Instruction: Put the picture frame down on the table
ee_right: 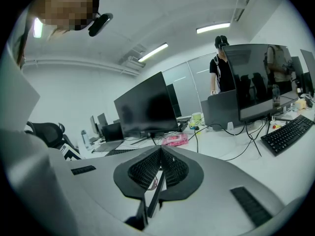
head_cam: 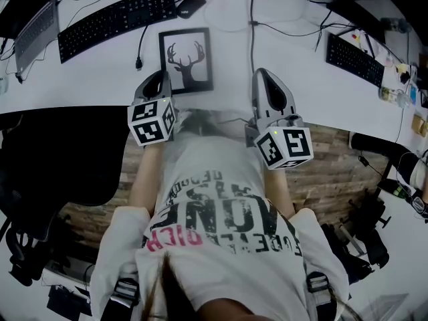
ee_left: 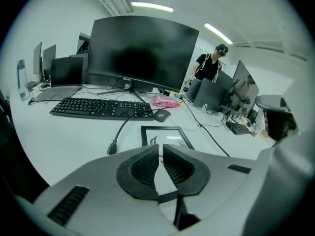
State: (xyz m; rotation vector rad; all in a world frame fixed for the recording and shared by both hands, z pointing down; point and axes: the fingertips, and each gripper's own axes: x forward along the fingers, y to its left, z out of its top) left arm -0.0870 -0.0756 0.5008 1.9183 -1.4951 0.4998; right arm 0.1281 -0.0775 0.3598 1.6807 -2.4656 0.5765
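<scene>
Premises: an open-plan office. A long white desk (head_cam: 100, 72) carries a black full-size keyboard (head_cam: 117, 15), a black computer mouse (head_cam: 190, 4) and a large black curved monitor (ee_left: 142, 53), with an open dark laptop (ee_left: 64, 75) beside it. A second black keyboard (head_cam: 354, 59) and further dark screens (ee_right: 261, 80) mark neighbouring workstations. Black cables (head_cam: 252, 5) trail across the desk. Fluorescent strip lights (ee_left: 151, 6) are fitted overhead. A black high-backed office chair (ee_right: 47, 132) stands near. A person in a black shirt (ee_left: 209, 65) stands at another station.
</scene>
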